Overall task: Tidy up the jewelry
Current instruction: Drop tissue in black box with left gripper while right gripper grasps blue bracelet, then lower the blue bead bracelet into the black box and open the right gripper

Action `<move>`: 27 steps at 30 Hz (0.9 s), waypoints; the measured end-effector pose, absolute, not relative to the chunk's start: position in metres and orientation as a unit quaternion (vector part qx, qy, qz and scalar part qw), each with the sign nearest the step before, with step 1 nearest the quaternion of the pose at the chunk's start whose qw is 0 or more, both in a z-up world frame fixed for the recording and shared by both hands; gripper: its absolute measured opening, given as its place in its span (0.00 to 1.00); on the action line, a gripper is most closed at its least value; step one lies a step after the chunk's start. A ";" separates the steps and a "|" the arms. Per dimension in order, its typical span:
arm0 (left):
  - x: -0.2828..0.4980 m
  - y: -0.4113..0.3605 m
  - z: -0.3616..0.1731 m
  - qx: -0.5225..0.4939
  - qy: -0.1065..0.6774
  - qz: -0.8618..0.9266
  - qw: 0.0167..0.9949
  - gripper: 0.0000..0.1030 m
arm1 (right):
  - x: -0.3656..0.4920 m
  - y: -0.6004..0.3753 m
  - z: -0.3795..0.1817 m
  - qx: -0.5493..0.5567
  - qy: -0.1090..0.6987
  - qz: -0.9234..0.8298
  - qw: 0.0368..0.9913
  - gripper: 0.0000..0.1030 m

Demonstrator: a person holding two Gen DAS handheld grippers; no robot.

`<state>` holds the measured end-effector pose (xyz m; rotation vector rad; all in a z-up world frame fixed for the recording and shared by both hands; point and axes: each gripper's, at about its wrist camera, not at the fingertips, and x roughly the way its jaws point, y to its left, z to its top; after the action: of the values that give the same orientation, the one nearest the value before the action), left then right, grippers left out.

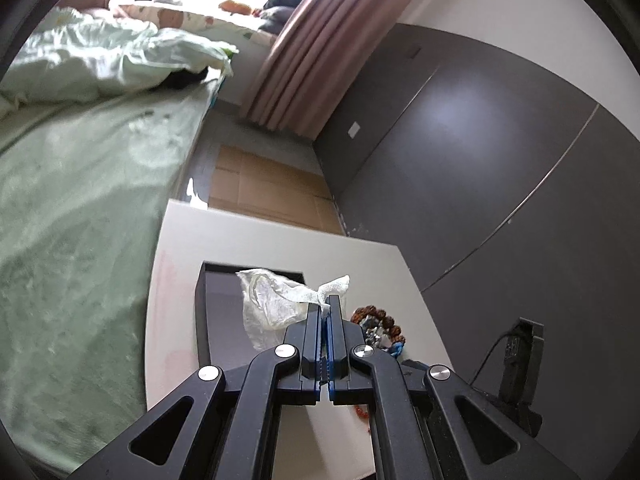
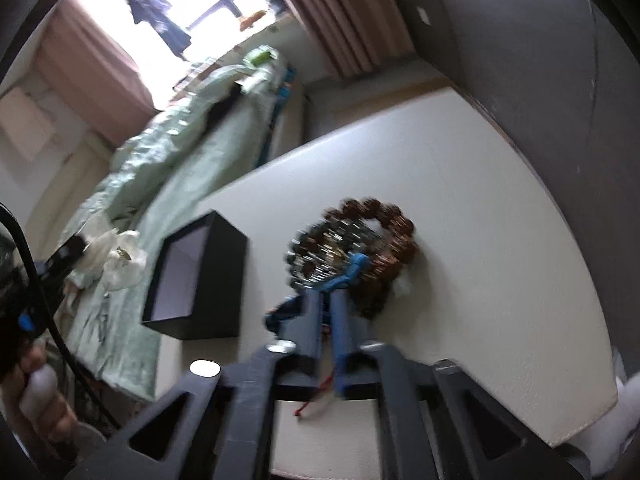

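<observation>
My left gripper [image 1: 324, 304] is shut on a crumpled white plastic bag [image 1: 272, 300], which hangs over an open black box [image 1: 218, 312] on the white table [image 1: 280, 240]. In the right wrist view the bag [image 2: 120, 260] dangles left of the box [image 2: 196, 276]. A pile of bracelets [image 2: 360, 248] lies on the table: brown beads, dark and silver beads, and a blue cord [image 2: 352, 270]. My right gripper [image 2: 326, 296] points down at the pile's near edge, its jaws narrowly apart and the blue cord just past its tips. This view is blurred. The pile [image 1: 378, 322] shows right of my left fingers.
A bed with green bedding [image 1: 80, 200] runs along the table's left side. A dark cabinet wall [image 1: 500, 160] stands to the right, pink curtains [image 1: 304, 56] behind. A red thread [image 2: 316, 400] lies on the table under my right gripper. A hand [image 2: 36, 400] holds the left gripper's handle.
</observation>
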<state>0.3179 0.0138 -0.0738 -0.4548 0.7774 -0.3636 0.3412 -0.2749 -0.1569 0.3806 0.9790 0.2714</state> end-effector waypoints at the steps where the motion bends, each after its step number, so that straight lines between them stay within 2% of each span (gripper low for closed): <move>1: 0.318 0.014 -0.075 -0.218 0.376 -0.173 0.884 0.01 | 0.342 -0.276 -0.159 0.187 0.468 0.121 0.855 0.48; 6: 0.324 0.016 -0.092 -0.230 0.388 -0.181 0.874 0.01 | 0.346 -0.277 -0.170 0.191 0.472 0.112 0.854 0.48; 8: 0.323 0.013 -0.096 -0.223 0.393 -0.180 0.874 0.01 | 0.349 -0.271 -0.171 0.173 0.471 0.106 0.858 0.44; 10: 0.323 0.012 -0.102 -0.222 0.400 -0.180 0.871 0.01 | 0.351 -0.263 -0.173 0.155 0.475 0.102 0.860 0.27; 12: 0.326 0.010 -0.110 -0.225 0.413 -0.178 0.864 0.01 | 0.353 -0.256 -0.174 0.139 0.477 0.094 0.862 0.22; 13: 0.327 0.008 -0.113 -0.223 0.419 -0.178 0.862 0.01 | 0.354 -0.253 -0.174 0.133 0.475 0.089 0.866 0.10; 14: 0.328 0.006 -0.115 -0.219 0.423 -0.177 0.861 0.01 | 0.354 -0.252 -0.174 0.128 0.474 0.084 0.867 0.05; 17: 0.329 0.001 -0.119 -0.210 0.438 -0.170 0.857 0.04 | 0.348 -0.253 -0.169 0.137 0.458 0.079 0.875 0.05; 19: 0.330 0.000 -0.122 -0.211 0.457 -0.158 0.850 0.17 | 0.341 -0.253 -0.161 0.141 0.445 0.085 0.880 0.05; 20: 0.329 0.001 -0.122 -0.216 0.459 -0.155 0.848 0.37 | 0.337 -0.254 -0.157 0.146 0.440 0.090 0.881 0.05; 21: 0.326 0.003 -0.119 -0.225 0.452 -0.154 0.849 0.63 | 0.334 -0.255 -0.154 0.149 0.437 0.093 0.882 0.05; 23: 0.319 0.008 -0.109 -0.236 0.427 -0.148 0.860 0.80 | 0.329 -0.253 -0.144 0.151 0.428 0.104 0.885 0.05; 27: 0.310 0.014 -0.088 -0.232 0.404 -0.141 0.873 0.80 | 0.322 -0.251 -0.122 0.151 0.409 0.125 0.891 0.05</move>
<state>0.3099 0.0139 -0.0881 -0.4854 0.8446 -0.2938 0.3216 -0.2507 -0.1218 0.3144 0.8488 0.2602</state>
